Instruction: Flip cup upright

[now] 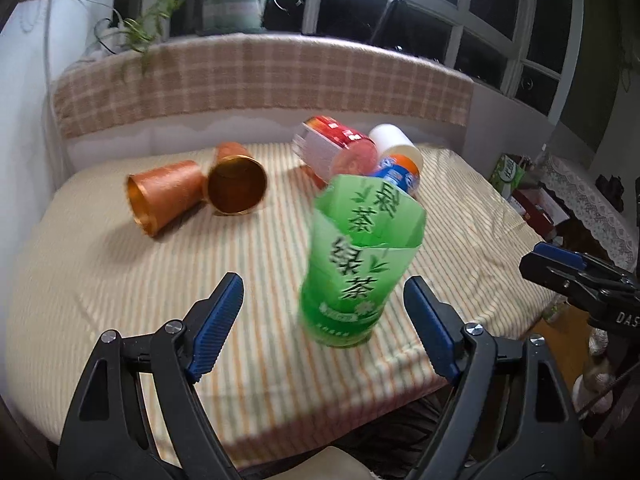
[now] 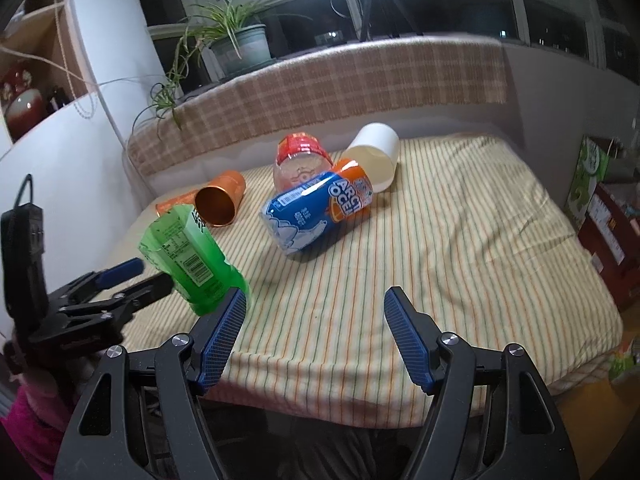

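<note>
A green cut-bottle cup (image 1: 352, 264) stands with its open end up near the table's front edge, leaning a little; it also shows in the right wrist view (image 2: 192, 256). My left gripper (image 1: 324, 320) is open, its blue pads either side of the cup and apart from it. My right gripper (image 2: 316, 332) is open and empty over the striped cloth, to the right of the cup. Two orange cups (image 1: 168, 196) (image 1: 238, 188), a red cup (image 1: 336, 148), a blue cup (image 2: 316, 212) and a white cup (image 2: 376, 156) lie on their sides.
The striped tablecloth (image 2: 460, 248) covers the table. A plaid-covered ledge (image 1: 260, 76) with a potted plant (image 1: 232, 4) runs behind. Boxes (image 2: 608, 216) stand off the table's right edge. The right gripper shows in the left wrist view (image 1: 580, 280).
</note>
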`<state>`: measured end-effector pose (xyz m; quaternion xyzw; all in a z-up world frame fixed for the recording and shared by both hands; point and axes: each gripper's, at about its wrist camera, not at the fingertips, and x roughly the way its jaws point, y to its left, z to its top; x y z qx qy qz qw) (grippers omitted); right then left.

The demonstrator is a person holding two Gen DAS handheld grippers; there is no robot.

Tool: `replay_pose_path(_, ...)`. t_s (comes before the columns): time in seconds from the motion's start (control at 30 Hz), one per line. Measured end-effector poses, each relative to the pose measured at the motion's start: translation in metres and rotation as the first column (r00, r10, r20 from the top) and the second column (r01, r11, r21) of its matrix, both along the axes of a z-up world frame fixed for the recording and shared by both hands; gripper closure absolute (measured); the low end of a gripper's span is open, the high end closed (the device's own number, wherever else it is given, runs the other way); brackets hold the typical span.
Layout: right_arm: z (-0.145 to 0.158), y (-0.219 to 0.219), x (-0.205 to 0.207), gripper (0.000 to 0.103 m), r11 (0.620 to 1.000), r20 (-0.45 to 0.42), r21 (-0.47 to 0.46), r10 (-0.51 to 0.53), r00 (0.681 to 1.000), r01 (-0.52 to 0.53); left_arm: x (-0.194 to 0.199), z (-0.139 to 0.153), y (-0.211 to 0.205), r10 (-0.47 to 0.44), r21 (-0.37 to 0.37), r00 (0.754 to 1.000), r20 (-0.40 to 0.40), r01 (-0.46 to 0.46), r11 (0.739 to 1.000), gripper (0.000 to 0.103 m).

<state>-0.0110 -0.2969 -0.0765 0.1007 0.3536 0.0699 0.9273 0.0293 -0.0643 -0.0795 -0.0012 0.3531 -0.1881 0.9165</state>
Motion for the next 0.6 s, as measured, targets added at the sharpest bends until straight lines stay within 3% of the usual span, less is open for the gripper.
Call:
replay_pose_path(0.17, 0.01, 0.011, -0.008, 0.032, 0.996, 0.071, -0.084, -0.027, 0.997, 0.033, -0.023, 0.019, 0.022, 0.075, 0.004, 0.991, 0.107, -0.075, 0.997, 0.018)
replay_pose_path(0.3, 0.018, 0.017, -0.013, 0.026, 0.989, 0.124, -0.132, -0.047, 0.991, 0.064, -0.041, 0.035, 0.036, 0.139, 0.013, 0.967, 0.214, -0.145, 0.989, 0.017)
replay_pose_path(0.43, 0.025, 0.022, -0.018, 0.024, 0.978, 0.188, -0.18, -0.075, 0.979, 0.109, -0.06, 0.049, 0.048, 0.196, -0.005, 0.929, 0.314, -0.205, 0.979, 0.004)
replay_pose_path(0.6, 0.033, 0.026, -0.023, 0.022, 0.965, 0.248, -0.211, -0.103, 0.963, 0.158, -0.072, 0.057, 0.055, 0.223, -0.01, 0.904, 0.364, -0.236, 0.972, 0.002)
